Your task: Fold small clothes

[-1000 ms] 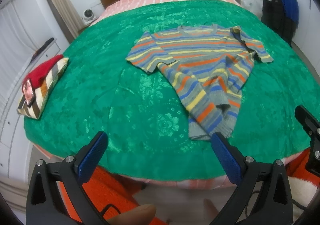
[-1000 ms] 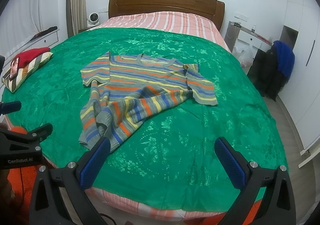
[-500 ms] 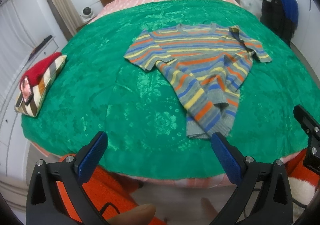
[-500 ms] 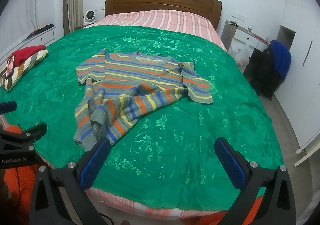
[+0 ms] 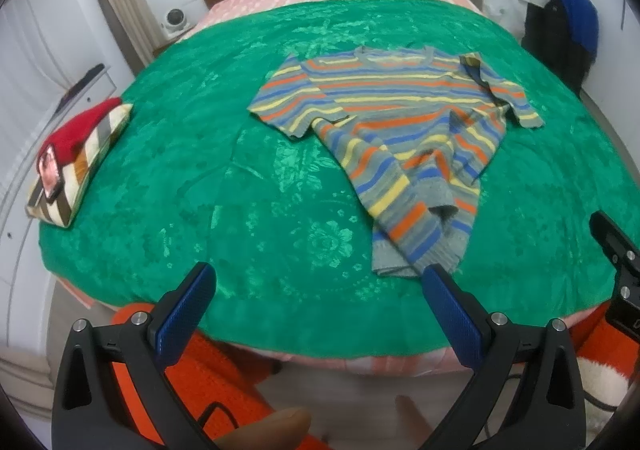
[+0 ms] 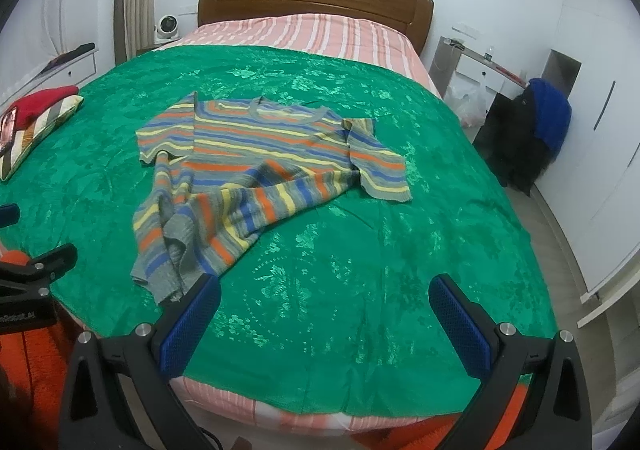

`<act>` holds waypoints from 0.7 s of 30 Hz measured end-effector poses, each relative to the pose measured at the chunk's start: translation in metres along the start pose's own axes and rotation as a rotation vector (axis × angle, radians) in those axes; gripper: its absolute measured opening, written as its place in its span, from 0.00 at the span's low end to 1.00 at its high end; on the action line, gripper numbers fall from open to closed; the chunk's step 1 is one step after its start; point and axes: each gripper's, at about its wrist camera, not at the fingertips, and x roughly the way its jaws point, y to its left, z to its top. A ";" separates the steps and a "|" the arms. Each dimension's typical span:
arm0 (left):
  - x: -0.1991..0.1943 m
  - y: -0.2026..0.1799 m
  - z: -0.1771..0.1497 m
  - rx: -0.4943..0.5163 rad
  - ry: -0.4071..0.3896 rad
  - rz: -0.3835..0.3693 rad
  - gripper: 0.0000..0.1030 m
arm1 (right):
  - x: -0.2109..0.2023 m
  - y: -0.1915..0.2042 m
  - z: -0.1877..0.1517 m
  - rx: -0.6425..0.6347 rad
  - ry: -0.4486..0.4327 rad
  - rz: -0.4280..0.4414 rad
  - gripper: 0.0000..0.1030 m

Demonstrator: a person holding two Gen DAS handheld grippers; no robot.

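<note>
Hovering wide apart and empty at frame bottom, both the left gripper (image 5: 320,302) and the right gripper (image 6: 325,310), with the striped sweater (image 5: 404,141) lying crumpled on the green bedspread (image 5: 200,177), running from upper centre down toward the left gripper's right fingertip (image 5: 434,278), hem nearest.

Right gripper (image 5: 616,250) cut off at frame edge; sweater (image 6: 256,169) hem bunched, lower layers hidden

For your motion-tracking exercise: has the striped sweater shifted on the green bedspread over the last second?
No. The striped sweater keeps its place and creases against the green bedspread pattern; only the cameras shifted slightly.
</note>
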 end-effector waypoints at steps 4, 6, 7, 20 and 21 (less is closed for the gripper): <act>0.001 0.000 -0.001 -0.003 -0.001 -0.007 1.00 | 0.004 -0.001 -0.001 -0.001 0.022 -0.012 1.00; 0.001 0.001 -0.001 -0.004 -0.002 -0.010 1.00 | 0.006 -0.002 -0.002 0.004 0.033 -0.009 1.00; 0.001 0.001 -0.001 -0.004 0.000 -0.011 1.00 | 0.007 -0.002 -0.002 0.009 0.039 -0.005 1.00; 0.003 0.001 -0.002 0.006 0.023 -0.004 1.00 | 0.011 0.000 -0.004 -0.002 0.070 -0.014 1.00; 0.003 0.001 -0.002 0.005 0.022 -0.005 1.00 | 0.012 -0.001 -0.004 0.001 0.075 -0.013 1.00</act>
